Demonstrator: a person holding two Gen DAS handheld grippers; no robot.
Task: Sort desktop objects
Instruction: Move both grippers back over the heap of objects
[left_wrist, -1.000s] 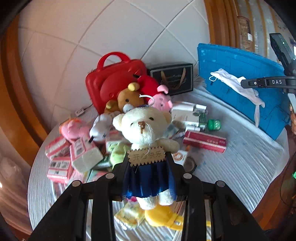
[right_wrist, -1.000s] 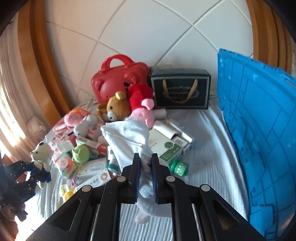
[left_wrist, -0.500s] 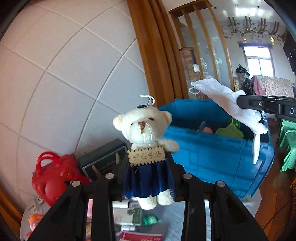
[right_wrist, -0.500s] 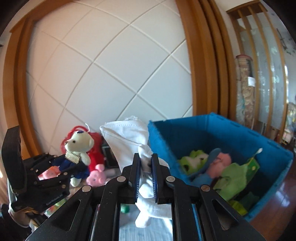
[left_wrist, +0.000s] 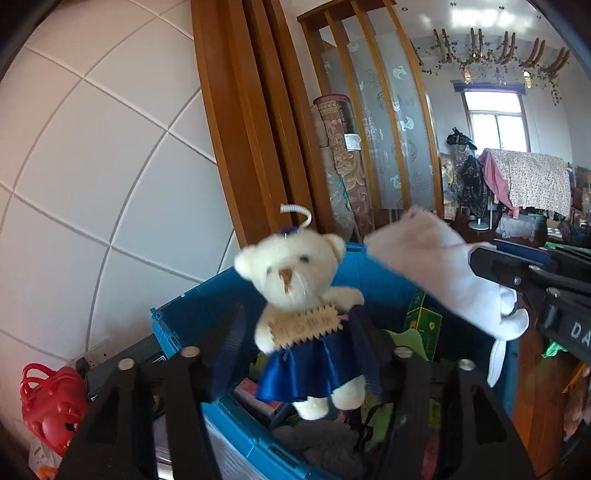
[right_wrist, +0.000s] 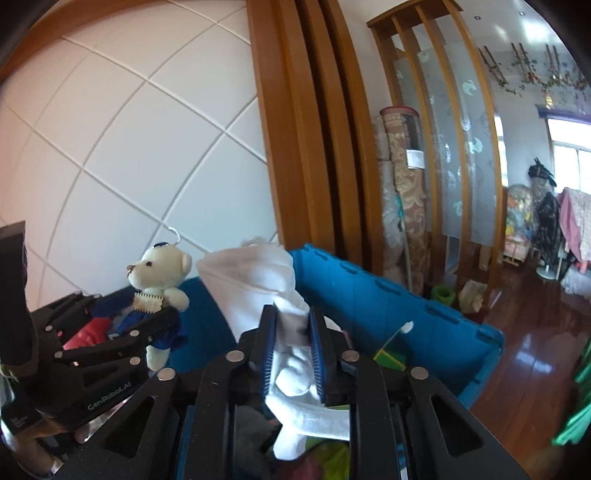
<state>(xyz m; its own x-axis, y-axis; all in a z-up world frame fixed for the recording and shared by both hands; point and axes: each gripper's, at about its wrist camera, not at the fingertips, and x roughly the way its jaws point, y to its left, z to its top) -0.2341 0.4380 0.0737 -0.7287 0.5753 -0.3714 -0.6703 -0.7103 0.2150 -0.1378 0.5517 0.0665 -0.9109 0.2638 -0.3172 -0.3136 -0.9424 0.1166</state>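
left wrist: teddy bear (left_wrist: 301, 314) loose between opening left tongs (left_wrist: 301, 347), above blue crate (left_wrist: 192, 317)

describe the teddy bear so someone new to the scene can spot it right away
Find the big blue crate by the white tiled wall. Above its open top, between the opening jaws of the left gripper, is the teddy bear. Unlike the plain white cloth beside it, it is cream plush with a blue satin skirt and a tan sign on its chest.
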